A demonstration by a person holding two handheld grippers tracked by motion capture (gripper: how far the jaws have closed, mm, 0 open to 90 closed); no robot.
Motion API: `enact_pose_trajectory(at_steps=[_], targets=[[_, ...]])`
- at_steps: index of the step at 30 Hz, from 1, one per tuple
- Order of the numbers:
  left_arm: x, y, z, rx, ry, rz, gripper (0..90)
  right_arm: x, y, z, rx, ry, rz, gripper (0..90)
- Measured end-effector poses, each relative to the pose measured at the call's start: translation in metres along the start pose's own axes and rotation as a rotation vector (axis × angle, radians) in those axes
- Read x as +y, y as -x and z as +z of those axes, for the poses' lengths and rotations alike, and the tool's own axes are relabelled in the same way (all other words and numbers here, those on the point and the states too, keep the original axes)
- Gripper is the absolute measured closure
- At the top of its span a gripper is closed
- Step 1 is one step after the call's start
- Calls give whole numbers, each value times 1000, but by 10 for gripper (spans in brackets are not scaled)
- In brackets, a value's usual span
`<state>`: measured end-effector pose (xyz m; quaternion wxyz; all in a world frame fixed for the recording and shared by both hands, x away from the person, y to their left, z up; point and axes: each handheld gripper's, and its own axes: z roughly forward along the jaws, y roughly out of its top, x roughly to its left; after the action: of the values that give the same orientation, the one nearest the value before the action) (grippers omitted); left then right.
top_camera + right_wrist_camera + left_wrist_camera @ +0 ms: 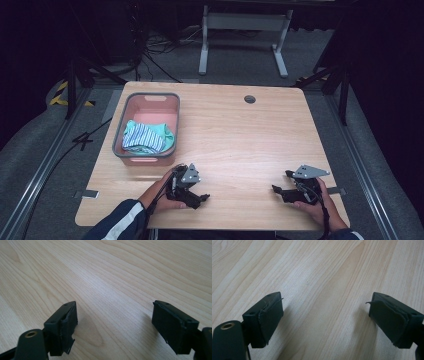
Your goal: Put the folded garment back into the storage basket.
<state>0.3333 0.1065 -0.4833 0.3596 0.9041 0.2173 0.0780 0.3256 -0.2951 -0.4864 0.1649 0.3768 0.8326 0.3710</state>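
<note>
A grey-rimmed pink basket (125, 120) stands at the table's left side, with a folded blue-and-white striped and teal cloth (146, 137) lying in it. My left gripper (199, 196) rests low on the wood just in front of the basket's near right corner, held in a hand with a dark, white-striped sleeve. Its jaws stand wide apart in the left gripper view (325, 315), with bare wood between them. My right gripper (278, 191) sits near the front right of the table, open too (115, 322), holding nothing.
The wooden table (240, 145) has a round cable hole (250, 99) at the back. Beyond it are a white desk frame (244, 30), cables on the grey floor and dark stands at both sides.
</note>
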Motion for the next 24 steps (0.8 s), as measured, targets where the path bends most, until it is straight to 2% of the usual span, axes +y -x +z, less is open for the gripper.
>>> enact_pose_trajectory(at_steps=[24], targets=[[1, 0, 1, 3, -2, 5, 119, 0, 0, 0, 0, 0, 0, 214]])
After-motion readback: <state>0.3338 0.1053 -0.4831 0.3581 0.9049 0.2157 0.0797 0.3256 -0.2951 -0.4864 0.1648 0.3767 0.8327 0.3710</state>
